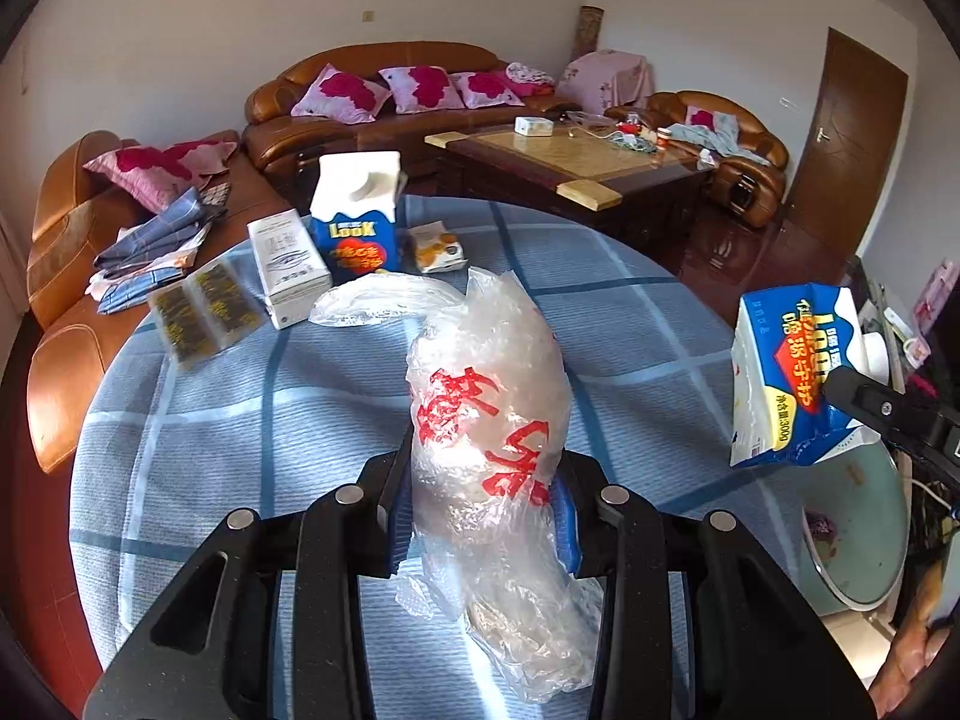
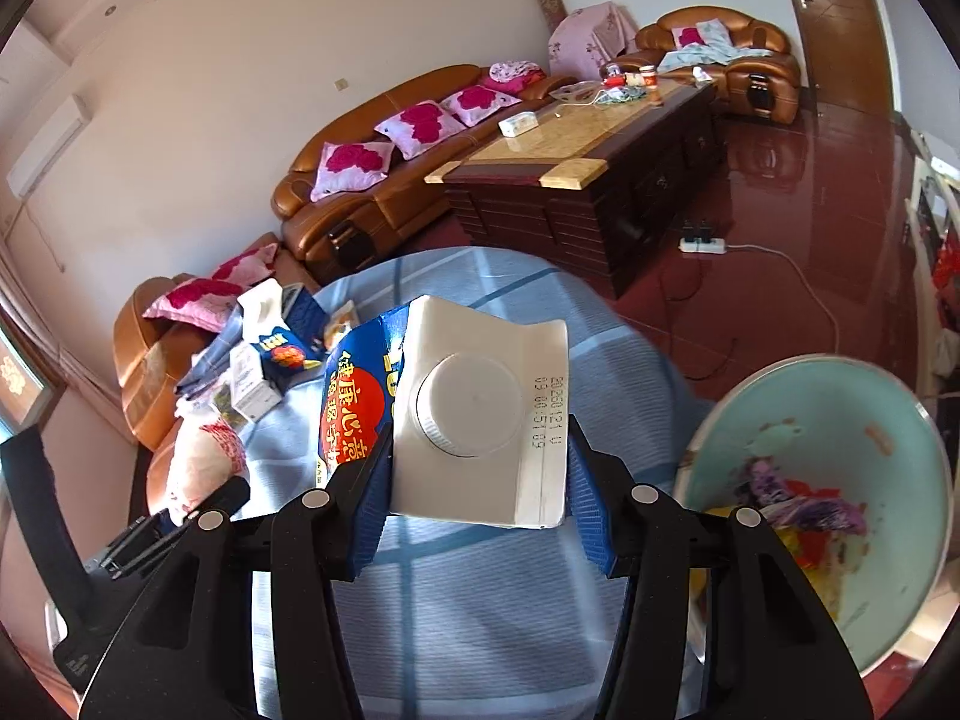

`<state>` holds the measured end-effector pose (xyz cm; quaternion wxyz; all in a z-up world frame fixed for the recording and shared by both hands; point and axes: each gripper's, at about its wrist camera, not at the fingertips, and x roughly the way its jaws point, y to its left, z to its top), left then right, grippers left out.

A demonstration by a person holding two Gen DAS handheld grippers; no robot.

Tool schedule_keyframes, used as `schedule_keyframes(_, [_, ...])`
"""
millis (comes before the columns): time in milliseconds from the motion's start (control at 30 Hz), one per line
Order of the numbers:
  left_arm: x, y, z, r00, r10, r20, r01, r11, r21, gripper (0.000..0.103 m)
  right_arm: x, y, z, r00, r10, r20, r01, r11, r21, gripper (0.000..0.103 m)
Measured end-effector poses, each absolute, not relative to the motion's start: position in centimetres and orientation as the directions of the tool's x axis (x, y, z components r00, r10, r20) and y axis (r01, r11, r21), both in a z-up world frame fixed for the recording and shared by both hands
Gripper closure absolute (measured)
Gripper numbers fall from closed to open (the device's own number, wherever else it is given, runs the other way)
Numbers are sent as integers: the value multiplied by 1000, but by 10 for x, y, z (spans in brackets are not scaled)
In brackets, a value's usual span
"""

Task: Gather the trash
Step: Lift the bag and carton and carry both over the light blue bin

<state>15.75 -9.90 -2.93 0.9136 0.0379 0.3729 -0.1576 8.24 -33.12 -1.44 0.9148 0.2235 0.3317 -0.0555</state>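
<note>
My left gripper is shut on a crumpled clear plastic bag with red print, held above the blue checked tablecloth. The same bag shows at the left of the right wrist view. My right gripper is shut on a blue and white milk carton, its white cap facing the camera. That carton appears at the right of the left wrist view. A pale green bin with colourful wrappers inside stands right of the table. A second blue carton stands at the table's far side.
Beside the standing carton lie a white box, a snack packet and a clear pouch. Brown leather sofas and a dark coffee table fill the room beyond. A power strip lies on the red floor.
</note>
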Motion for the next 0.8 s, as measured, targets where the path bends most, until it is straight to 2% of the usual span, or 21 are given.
schedule_keyframes(200, [149,-128,-27,668,-277,-691,355,934,-32,67,72,-348,-13,761,18,-648,243,919,311,50])
schedule_keyframes(800, [105,-247,-29,601,-385,-700,544,839,6,67,-6,-445,-30,743,-123,-658,435,836,334,50])
